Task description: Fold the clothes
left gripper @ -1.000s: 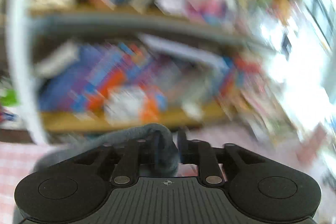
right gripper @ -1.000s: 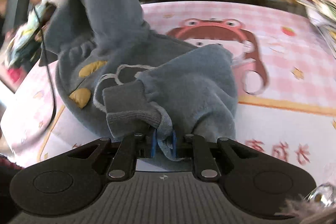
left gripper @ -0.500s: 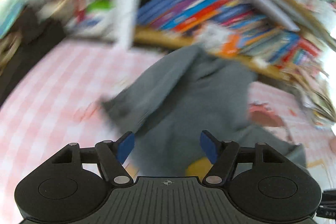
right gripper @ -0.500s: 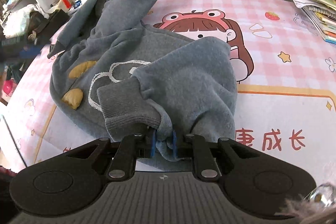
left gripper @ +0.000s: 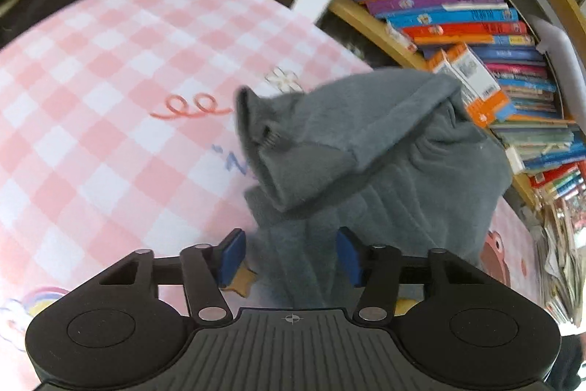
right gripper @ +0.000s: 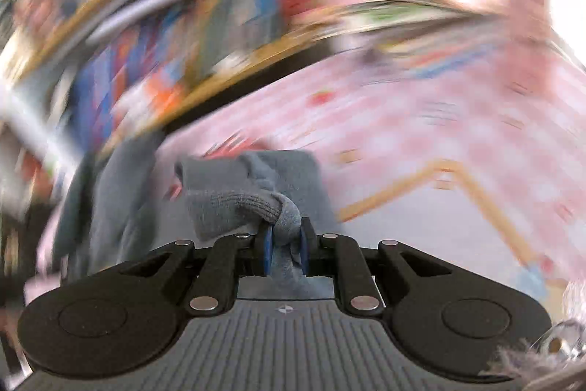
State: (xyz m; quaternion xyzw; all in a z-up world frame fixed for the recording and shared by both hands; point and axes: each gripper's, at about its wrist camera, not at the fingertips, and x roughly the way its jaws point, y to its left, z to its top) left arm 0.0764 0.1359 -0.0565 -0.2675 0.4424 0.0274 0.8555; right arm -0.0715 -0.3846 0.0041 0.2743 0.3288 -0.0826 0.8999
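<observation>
Grey fleece sweatshirt point(left gripper: 384, 149) lies bunched on the pink checked surface point(left gripper: 91, 105); my left claw point(left gripper: 289, 255) gapes empty above it, my right claw point(right gripper: 284, 246) pinches its ribbed cuff point(right gripper: 238, 207).

bright, even daylight is seen in both fisheye views, curved strongly at the rims. the left wrist view is mostly sharp. the right wrist view is heavily motion-smeared, with white glare blown out toward 1 o'clock.
</observation>
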